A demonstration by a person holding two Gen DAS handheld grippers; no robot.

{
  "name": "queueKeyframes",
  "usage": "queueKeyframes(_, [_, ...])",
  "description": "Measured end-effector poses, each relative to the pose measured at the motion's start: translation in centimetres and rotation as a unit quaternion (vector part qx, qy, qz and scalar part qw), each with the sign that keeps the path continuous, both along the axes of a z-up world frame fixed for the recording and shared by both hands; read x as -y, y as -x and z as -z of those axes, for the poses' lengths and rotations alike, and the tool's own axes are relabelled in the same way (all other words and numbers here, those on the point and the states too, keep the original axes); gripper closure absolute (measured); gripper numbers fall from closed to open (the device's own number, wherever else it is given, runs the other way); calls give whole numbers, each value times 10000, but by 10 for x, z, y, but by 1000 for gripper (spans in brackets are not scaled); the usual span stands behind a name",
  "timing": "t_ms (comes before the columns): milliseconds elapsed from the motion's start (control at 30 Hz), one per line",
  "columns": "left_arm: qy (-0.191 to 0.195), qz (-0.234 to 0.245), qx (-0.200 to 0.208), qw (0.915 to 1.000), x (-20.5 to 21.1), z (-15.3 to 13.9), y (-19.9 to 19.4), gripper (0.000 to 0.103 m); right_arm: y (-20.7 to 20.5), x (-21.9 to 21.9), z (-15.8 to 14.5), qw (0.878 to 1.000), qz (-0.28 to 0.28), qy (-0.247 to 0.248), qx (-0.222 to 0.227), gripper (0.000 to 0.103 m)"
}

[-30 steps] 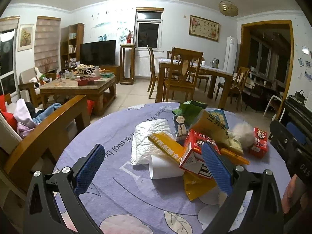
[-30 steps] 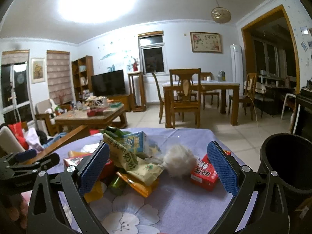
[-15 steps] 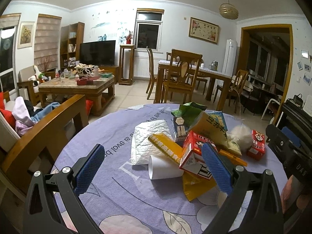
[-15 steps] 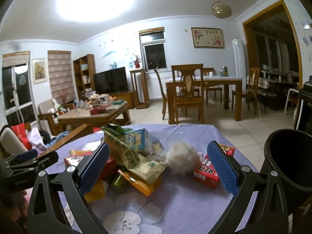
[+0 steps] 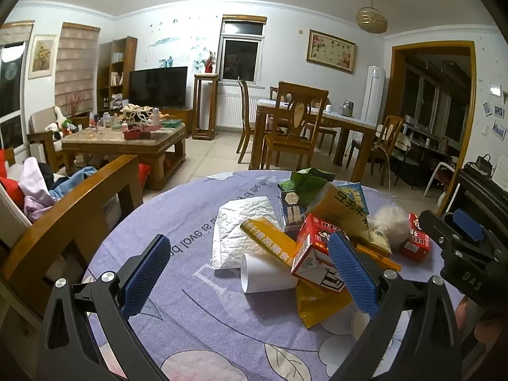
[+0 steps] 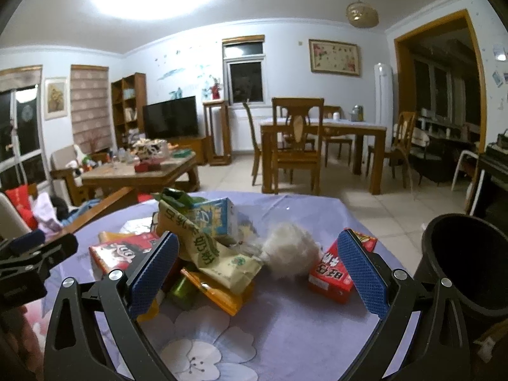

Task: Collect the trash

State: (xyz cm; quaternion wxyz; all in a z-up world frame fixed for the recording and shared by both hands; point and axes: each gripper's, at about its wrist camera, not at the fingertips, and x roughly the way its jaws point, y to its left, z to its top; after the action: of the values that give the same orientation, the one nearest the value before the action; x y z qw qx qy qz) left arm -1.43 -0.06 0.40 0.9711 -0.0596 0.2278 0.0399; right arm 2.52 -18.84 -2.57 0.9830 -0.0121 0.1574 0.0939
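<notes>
We hold both grippers above the round table with the purple flowered cloth (image 5: 197, 314), and both stand wide with nothing between the pads. The left gripper (image 5: 250, 273) looks at the near side of the trash heap: a white paper cup (image 5: 266, 274) lying on its side, a crumpled white bag (image 5: 244, 228), a yellow packet (image 5: 270, 241) and a red carton (image 5: 312, 244) leaning on it. The right gripper (image 6: 258, 273) faces the other side, where a white fluffy ball (image 6: 290, 252) lies just beside a small red box (image 6: 336, 270). The black bin (image 6: 466, 266) stands at the right edge of the table.

We think the main risk is the heap itself. The pieces lean on each other, so if we pull one from below, the others may slide and fall off the table. The cup can roll away if a pad pushes it. The fluffy ball is soft and may slip out of a loose grip. The two grippers are also near each other and could collide over the heap.
</notes>
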Motion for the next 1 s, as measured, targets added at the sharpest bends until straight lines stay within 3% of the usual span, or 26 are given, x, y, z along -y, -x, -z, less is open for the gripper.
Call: queueKeyframes(1000, [72,11,-32,10000,-2,1,-1,5,6,0,-4,9999,-63,-76,131,4])
